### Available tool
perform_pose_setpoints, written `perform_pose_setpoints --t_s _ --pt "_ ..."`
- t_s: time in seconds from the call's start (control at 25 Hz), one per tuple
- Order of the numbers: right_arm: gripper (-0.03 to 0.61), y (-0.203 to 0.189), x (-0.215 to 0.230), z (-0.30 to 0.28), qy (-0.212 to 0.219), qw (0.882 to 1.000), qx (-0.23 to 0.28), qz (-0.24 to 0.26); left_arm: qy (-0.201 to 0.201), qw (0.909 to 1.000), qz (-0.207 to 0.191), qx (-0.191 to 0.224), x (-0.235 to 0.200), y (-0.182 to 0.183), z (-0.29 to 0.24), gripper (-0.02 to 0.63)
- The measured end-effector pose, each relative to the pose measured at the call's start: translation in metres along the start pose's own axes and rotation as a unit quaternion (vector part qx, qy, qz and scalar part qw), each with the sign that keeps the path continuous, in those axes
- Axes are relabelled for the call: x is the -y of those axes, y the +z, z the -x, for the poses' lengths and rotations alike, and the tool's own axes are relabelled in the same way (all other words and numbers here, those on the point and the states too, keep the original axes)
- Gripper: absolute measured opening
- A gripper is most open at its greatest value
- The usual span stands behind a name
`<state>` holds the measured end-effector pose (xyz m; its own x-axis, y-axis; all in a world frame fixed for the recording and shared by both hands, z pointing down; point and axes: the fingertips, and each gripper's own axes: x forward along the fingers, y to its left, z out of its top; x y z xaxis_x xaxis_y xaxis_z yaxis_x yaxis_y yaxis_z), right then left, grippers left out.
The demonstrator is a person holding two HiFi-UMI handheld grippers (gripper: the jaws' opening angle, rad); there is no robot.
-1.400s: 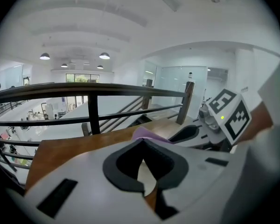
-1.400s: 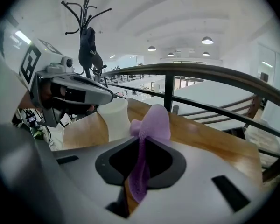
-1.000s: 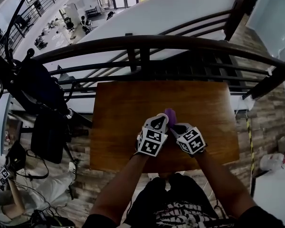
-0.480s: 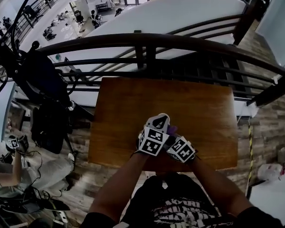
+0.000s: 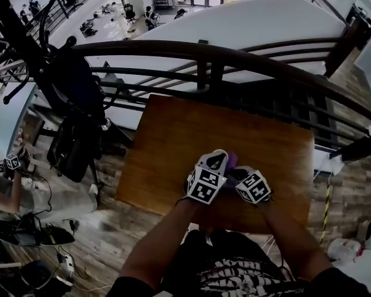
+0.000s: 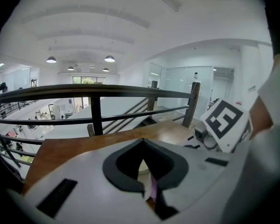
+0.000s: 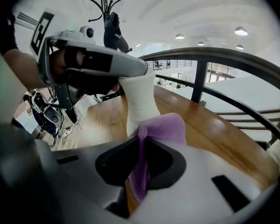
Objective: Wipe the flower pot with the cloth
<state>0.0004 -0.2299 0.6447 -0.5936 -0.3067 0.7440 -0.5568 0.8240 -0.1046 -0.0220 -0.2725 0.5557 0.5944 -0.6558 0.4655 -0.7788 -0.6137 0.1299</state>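
Observation:
A white flower pot (image 7: 141,101) stands on the wooden table (image 5: 173,141) near its front edge. My left gripper (image 5: 217,163) reaches over the pot's top and is shut on its rim; in the left gripper view only a pale sliver (image 6: 152,186) shows between the jaws. My right gripper (image 7: 141,164) is shut on a purple cloth (image 7: 164,127), whose bunched end lies against the lower side of the pot. In the head view the cloth (image 5: 232,159) peeks out between the two grippers, the right gripper (image 5: 236,176) sits close beside the left, and the pot is hidden under them.
A dark metal railing (image 5: 210,57) runs along the table's far edge, with a drop beyond it. A black coat rack (image 5: 68,73) with a bag stands left of the table. A person (image 5: 12,184) and cables are on the floor at far left.
My right gripper dipped toward the table's front edge with the cloth, then came back up against the pot. The left gripper kept its hold. The head camera swung, shifting the scene.

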Motion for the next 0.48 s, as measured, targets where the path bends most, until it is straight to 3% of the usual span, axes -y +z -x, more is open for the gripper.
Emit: perform_pose_setpoints --t_s 0.48 --pt "0.028 0.007 0.034 0.000 0.005 0.999 -0.006 0.048 0.037 0.9991 0.012 0.013 -0.003 0.002 -0.005 -0.002"
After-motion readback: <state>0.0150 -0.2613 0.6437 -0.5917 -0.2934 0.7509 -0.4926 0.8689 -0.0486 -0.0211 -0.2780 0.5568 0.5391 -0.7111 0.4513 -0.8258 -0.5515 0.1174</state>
